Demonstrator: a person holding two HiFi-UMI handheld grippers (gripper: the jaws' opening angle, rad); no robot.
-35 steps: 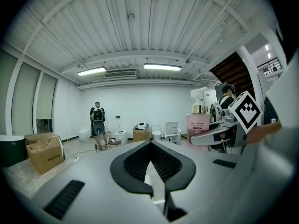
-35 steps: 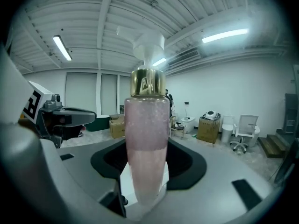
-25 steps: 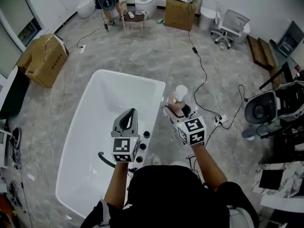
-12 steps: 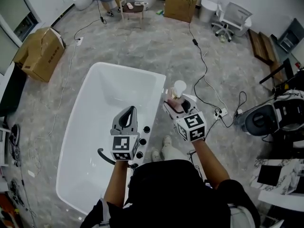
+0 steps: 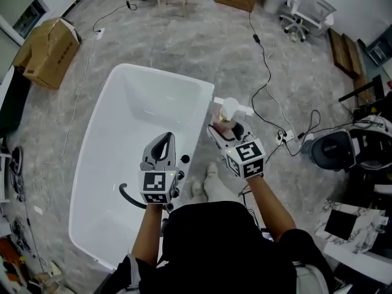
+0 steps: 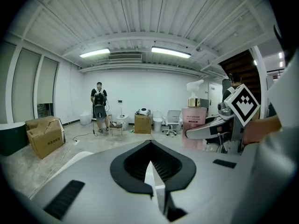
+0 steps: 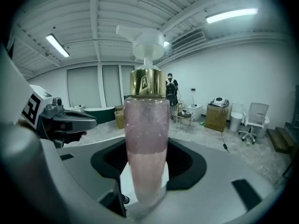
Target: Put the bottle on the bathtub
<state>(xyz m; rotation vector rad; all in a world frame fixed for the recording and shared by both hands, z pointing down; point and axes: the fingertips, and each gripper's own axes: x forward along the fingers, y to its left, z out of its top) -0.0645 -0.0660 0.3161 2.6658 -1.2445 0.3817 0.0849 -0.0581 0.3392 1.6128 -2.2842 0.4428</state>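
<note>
A pink pump bottle [image 5: 228,111] with a gold collar and a white pump head stands upright in my right gripper [image 5: 223,131], which is shut on its lower body. It hangs just outside the right rim of the white bathtub [image 5: 203,112], near the far corner. In the right gripper view the bottle [image 7: 145,139] fills the middle between the jaws. My left gripper [image 5: 162,147] is shut with nothing in it and hovers over the tub's right side. The left gripper [image 6: 150,172] view shows the bottle [image 6: 194,120] off to the right.
A black curved spout [image 5: 127,198] and black knobs [image 5: 185,158] sit on the tub's near right rim. Cables [image 5: 269,103] run over the floor right of the tub. A cardboard box [image 5: 46,51] lies far left, an office chair [image 5: 306,17] far right. A person [image 6: 98,107] stands at the back.
The room has slid upward in the head view. Both grippers kept their pose, and the held bottle edged slightly closer to the tub's right rim.
</note>
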